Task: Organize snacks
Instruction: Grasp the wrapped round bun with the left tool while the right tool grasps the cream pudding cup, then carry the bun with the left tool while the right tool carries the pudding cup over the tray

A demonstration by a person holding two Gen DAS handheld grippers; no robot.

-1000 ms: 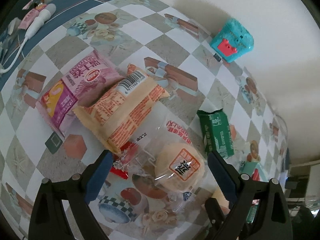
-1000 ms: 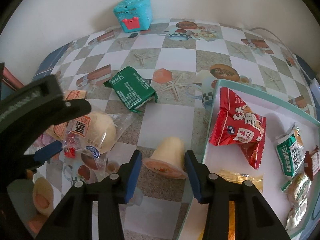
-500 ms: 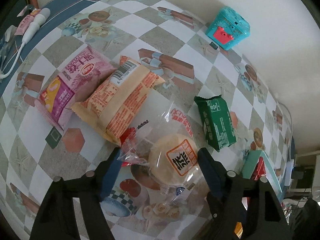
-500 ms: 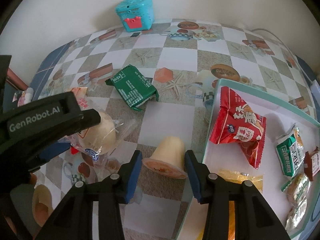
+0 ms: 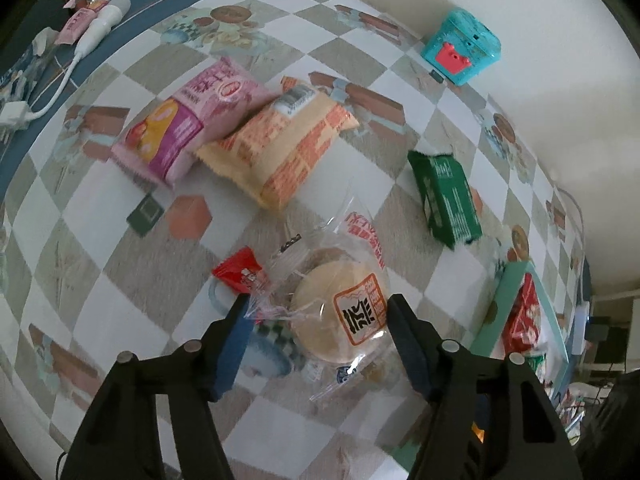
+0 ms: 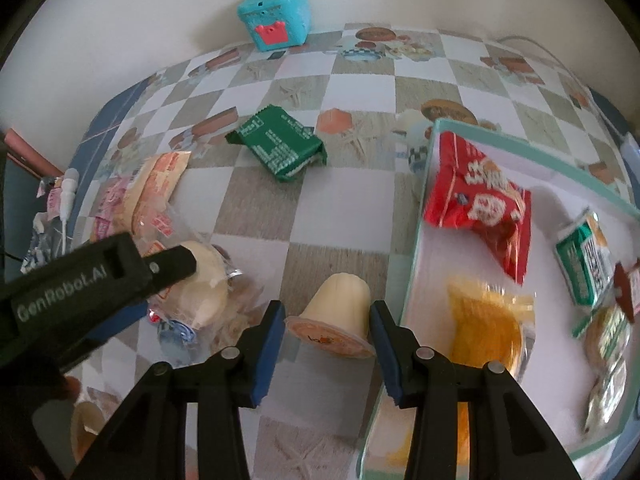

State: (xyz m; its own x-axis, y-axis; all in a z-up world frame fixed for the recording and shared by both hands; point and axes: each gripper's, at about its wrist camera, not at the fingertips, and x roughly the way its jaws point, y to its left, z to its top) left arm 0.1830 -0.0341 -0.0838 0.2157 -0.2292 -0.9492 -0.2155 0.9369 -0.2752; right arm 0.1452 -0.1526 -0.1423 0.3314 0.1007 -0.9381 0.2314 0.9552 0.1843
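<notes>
1. Bun (image 5: 340,316) in clear crinkly wrapper, on the checked tablecloth (image 5: 280,412), between the fingers of the left gripper (image 5: 316,312); jaws spread wide around it, pads apparently just at the film and not yet pressing on the bread.
2. Probably light and soft: squashes under a hard pinch, so best taken gently across the round body, not by the loose film tails, which look slippery and likely to slide out.
3. Small red sachet (image 5: 240,274) just beside the left finger, touching the bun's wrapper; could get caught in the closing pinch.
4. Jelly cup (image 6: 336,316) tipped on its side between the pads of the right gripper (image 6: 326,320), just beside the rim of the teal tray (image 6: 412,280); jaws moderately apart, close to the cup on both sides; contact cannot be told.
5. Likely stiff plastic with a smooth, tapered wall: apt to squirt forward if gripped on the cone, so better held near the wide lid rim.
6. Against the view half a second ago: left jaws visibly narrower and further forward around the bun, camera lower and nearer; orange packet (image 5: 284,148) and pink packet (image 5: 192,120) further up the picture.
7. Right side almost unchanged: cup in the same spot, same gap between pads; the left tool's black body further across the right view, over the bun.
</notes>
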